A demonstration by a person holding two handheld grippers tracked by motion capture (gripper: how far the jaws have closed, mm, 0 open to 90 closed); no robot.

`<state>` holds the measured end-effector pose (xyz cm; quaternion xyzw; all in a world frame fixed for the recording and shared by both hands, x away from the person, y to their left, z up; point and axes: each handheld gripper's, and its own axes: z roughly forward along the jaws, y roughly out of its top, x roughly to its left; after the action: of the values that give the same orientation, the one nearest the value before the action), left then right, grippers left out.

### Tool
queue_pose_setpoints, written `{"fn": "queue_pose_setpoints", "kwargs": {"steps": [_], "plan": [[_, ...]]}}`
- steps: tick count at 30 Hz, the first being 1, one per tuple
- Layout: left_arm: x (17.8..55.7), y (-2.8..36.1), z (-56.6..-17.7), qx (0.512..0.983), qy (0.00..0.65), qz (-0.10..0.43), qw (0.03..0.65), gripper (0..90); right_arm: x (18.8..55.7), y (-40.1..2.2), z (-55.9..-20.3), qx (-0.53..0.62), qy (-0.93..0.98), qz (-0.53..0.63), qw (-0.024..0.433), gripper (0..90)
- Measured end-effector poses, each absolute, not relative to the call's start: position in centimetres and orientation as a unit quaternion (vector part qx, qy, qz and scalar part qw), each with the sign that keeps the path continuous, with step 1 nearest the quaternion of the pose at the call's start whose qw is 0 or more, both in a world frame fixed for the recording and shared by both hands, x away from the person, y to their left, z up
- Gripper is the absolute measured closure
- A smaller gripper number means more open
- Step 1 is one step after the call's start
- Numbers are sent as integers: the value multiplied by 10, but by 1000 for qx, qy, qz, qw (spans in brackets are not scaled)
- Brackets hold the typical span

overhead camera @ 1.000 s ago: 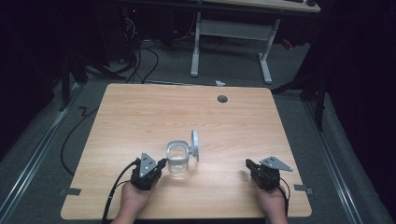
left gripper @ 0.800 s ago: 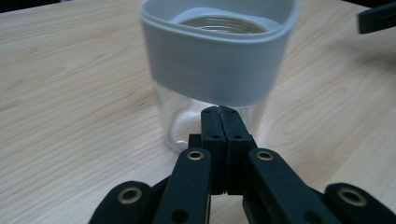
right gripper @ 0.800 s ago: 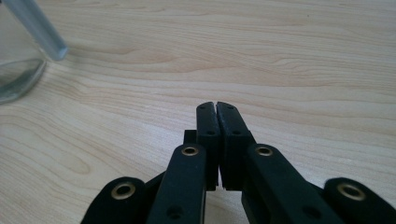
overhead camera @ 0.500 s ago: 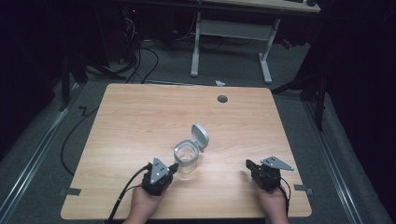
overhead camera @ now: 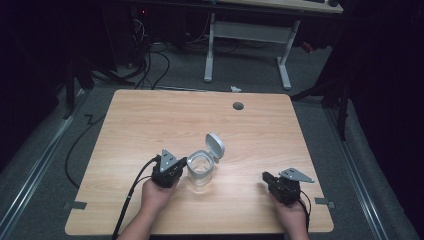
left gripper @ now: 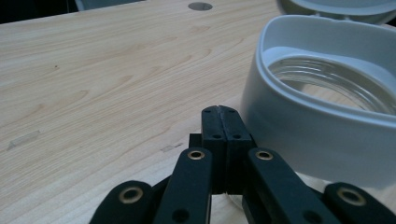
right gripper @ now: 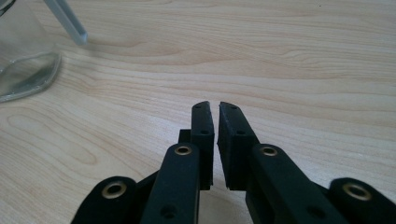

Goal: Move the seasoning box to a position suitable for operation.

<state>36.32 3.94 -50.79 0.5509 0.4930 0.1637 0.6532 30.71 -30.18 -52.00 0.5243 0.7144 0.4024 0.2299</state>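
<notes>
A clear glass jar (overhead camera: pixel 201 172) with a grey collar stands at the front middle of the wooden table (overhead camera: pixel 150 115). Its flip lid (overhead camera: pixel 215 146) is tilted up and open at the far right of the rim. My left gripper (overhead camera: pixel 183 164) is shut and empty, its tips right beside the jar's left side. In the left gripper view the closed tips (left gripper: pixel 220 112) sit next to the collar (left gripper: pixel 317 126). My right gripper (overhead camera: pixel 265 177) rests near the front right. Its jaws (right gripper: pixel 215 107) have just been opening to a narrow gap with nothing between them. The jar's glass base (right gripper: pixel 23 65) lies off to its left.
A round cable hole (overhead camera: pixel 238 105) sits near the table's far edge. Behind the table stands a white desk frame (overhead camera: pixel 247 35), with cables (overhead camera: pixel 150 60) on the dark floor. Bare wood lies across the table's far half.
My left gripper has moved right and then away from the person, up to the jar's left side. The jar has shifted slightly right and its lid now shows more of its face. The right hand stayed put.
</notes>
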Motion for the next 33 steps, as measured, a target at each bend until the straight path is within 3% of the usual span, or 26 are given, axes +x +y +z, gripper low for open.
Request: {"fn": "queue_pose_setpoints", "kwargs": {"steps": [11,33], "plan": [[325,26,-509,568,466,151,662,900,307,-298,-519,514,720,402,234,842],[286,6,-522,597,443,110,660,877,309,-285,-522,512,729,393,229,849]]}}
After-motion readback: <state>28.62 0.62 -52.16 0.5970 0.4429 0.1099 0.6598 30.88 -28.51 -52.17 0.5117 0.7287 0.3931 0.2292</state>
